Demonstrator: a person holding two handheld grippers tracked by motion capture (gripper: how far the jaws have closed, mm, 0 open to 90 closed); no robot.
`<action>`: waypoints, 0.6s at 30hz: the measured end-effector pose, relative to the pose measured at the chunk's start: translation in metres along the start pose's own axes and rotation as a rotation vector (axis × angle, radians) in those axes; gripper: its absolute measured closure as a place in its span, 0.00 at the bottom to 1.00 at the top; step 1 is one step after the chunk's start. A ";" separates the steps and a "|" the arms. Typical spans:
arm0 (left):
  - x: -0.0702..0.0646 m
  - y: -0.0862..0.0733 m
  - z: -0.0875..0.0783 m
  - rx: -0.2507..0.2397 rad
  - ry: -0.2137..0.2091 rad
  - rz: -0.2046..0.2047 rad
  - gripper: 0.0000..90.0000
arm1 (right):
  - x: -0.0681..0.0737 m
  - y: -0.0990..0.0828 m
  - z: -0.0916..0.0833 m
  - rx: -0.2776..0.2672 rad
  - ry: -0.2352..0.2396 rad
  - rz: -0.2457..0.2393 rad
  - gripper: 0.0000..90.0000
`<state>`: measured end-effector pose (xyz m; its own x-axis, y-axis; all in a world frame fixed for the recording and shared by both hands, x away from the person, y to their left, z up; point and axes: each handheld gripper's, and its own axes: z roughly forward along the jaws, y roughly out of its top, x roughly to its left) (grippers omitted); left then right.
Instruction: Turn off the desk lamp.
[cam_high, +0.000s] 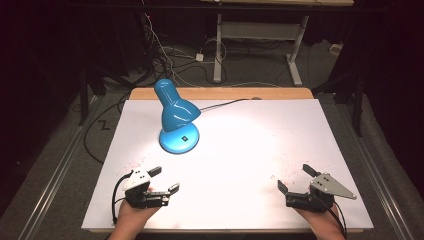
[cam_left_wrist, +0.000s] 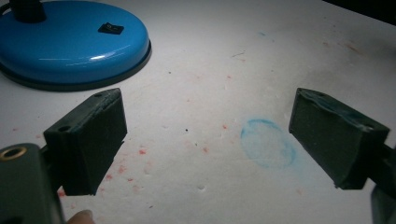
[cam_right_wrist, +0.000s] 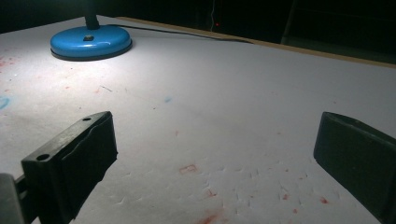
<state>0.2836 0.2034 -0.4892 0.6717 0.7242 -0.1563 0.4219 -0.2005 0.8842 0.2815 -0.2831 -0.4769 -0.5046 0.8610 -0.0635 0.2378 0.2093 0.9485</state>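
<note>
Two grippers are resting near the front edge of the white table (cam_high: 280, 145), and both are empty. The thing of the work, as I judge it, is the blue desk lamp (cam_high: 176, 116), because it is the one object standing on the table and the left gripper is nearest to it.

Going from left to right, the left gripper (cam_high: 165, 180) is holding its jaws apart with nothing between them; in the left gripper view only bare, stained table is lying between the two black pads. The lamp base (cam_left_wrist: 70, 44) is sitting beyond the left-hand pad and off to the side in that view, apart from it and outside the gap. So the first risk is here: if this gripper is pushed straight forward, the jaws are likely to pass beside the base or knock its rim, and the smooth round base may slide away.

The lamp head is leaning over on its neck, so a push high on it could tip the lamp. Its black cord (cam_high: 225, 103) is running toward the back edge, and a pull could drag it tight.

The right gripper (cam_high: 296, 178) is also standing wide open, holding nothing. In the right gripper view the lamp base (cam_right_wrist: 91, 41) is lying far ahead, well apart from its jaws.
</note>
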 end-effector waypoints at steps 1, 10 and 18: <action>0.000 0.000 0.000 -0.001 -0.003 0.001 0.16 | 0.000 0.000 0.000 0.000 0.002 0.000 0.00; 0.000 0.001 0.000 0.001 -0.011 -0.004 0.35 | 0.001 -0.001 0.002 0.009 0.010 -0.002 0.00; 0.003 0.004 0.000 -0.001 0.015 -0.056 0.56 | 0.001 0.000 0.001 0.011 0.008 -0.009 0.00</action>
<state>0.2875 0.2045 -0.4863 0.6377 0.7442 -0.1986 0.4577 -0.1588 0.8748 0.2813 -0.2817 -0.4776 -0.5129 0.8556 -0.0694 0.2425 0.2220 0.9444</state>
